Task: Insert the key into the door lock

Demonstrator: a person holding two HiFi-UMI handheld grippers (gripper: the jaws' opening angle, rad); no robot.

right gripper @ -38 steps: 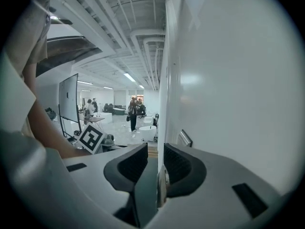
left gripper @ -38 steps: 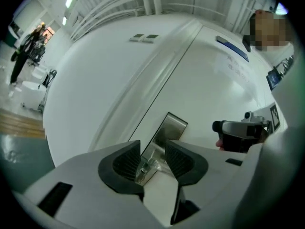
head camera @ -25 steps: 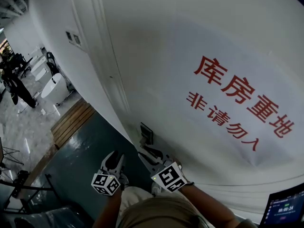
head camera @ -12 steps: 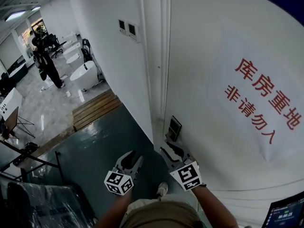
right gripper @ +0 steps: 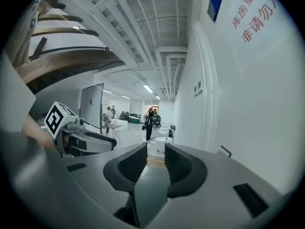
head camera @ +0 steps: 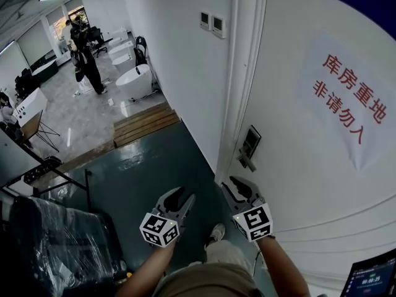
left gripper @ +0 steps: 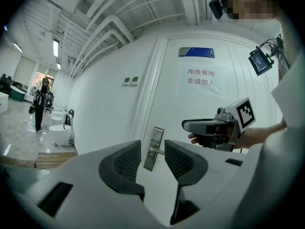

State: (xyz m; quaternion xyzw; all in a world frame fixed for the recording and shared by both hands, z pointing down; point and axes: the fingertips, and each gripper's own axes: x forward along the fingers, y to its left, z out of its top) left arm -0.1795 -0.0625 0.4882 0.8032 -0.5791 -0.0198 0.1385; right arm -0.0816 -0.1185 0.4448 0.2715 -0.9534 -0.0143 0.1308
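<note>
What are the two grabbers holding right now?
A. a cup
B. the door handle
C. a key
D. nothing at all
D: the left gripper and the right gripper both have their fingers apart with nothing between them. The door lock sits farther off on the door, and neither gripper touches it.

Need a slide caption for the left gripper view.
Left tool, jaws apart and empty, lined up on the door lock; right tool alongside.
</note>
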